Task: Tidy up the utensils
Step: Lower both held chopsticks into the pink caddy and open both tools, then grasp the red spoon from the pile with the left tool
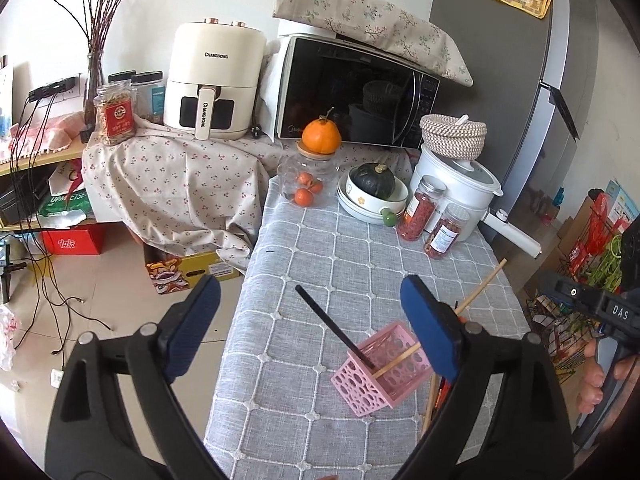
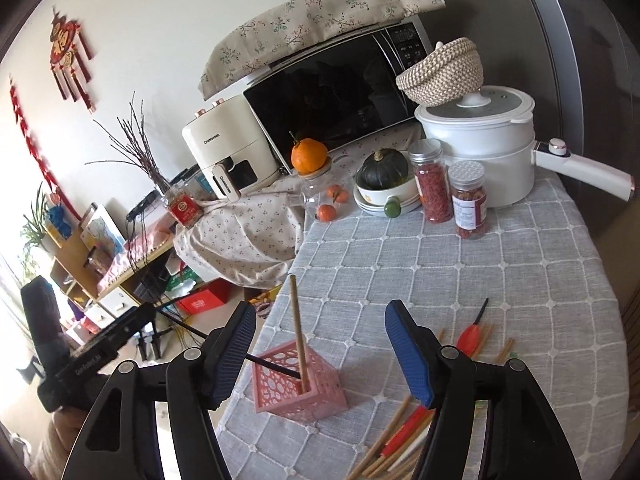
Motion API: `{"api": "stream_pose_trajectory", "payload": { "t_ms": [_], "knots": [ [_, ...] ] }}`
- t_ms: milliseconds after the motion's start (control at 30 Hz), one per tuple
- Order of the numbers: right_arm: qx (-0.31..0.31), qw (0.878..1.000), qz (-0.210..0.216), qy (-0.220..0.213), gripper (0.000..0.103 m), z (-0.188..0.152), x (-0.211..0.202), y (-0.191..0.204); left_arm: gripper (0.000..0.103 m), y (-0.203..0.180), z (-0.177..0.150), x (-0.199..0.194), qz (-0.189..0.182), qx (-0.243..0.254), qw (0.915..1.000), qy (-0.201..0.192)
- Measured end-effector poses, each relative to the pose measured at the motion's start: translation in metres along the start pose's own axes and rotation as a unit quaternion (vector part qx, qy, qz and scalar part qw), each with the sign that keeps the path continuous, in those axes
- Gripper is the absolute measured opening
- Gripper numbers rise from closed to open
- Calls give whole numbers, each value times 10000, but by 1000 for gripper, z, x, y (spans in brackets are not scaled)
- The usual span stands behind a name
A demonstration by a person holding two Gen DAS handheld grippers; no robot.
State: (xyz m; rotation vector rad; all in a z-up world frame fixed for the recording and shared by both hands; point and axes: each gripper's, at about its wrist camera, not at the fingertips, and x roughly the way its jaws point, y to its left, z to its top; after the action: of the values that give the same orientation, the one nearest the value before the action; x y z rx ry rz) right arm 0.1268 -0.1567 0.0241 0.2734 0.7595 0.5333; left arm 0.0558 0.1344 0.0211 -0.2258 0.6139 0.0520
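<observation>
Loose chopsticks (image 2: pixel 390 436) are lying right of the pink holder (image 2: pixel 298 384), fanning away from it, nearest the right gripper (image 2: pixel 320 354); both grippers are gaping, empty.

Two sticks (image 2: pixel 299 336) in holder (image 2: pixel 298 386); loose utensils (image 2: pixel 404 436) right.

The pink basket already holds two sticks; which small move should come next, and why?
Probably lower the open right gripper onto the loose chopsticks lying beside the pink basket and close on one. The basket holds only a wooden chopstick and a black stick; both grippers are empty.
</observation>
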Motion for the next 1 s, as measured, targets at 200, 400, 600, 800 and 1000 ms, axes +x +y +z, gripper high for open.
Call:
{"api": "stream_pose_trajectory", "payload": {
  "t_ms": [200,400,600,800,1000],
  "knots": [
    [-148,9986,-472,187,74,-13,-19,-23,94,-9,-13,-5,-250,225,9991,271],
    [-43,9943,-914,552,76,-31,-27,-50,94,-41,-31,-11,-620,734,9935,616],
    [298,9874,-1310,841,77,-43,-34,-80,94,-86,-48,-9,-1105,1156,9823,980],
    [575,9783,-1614,1165,77,-53,-37,-107,94,-133,-67,4,-1444,1590,9683,1273],
    [993,9703,-1731,1367,77,-60,-38,-138,83,-172,-85,39,-1556,1793,9561,1715]
  ]
}}
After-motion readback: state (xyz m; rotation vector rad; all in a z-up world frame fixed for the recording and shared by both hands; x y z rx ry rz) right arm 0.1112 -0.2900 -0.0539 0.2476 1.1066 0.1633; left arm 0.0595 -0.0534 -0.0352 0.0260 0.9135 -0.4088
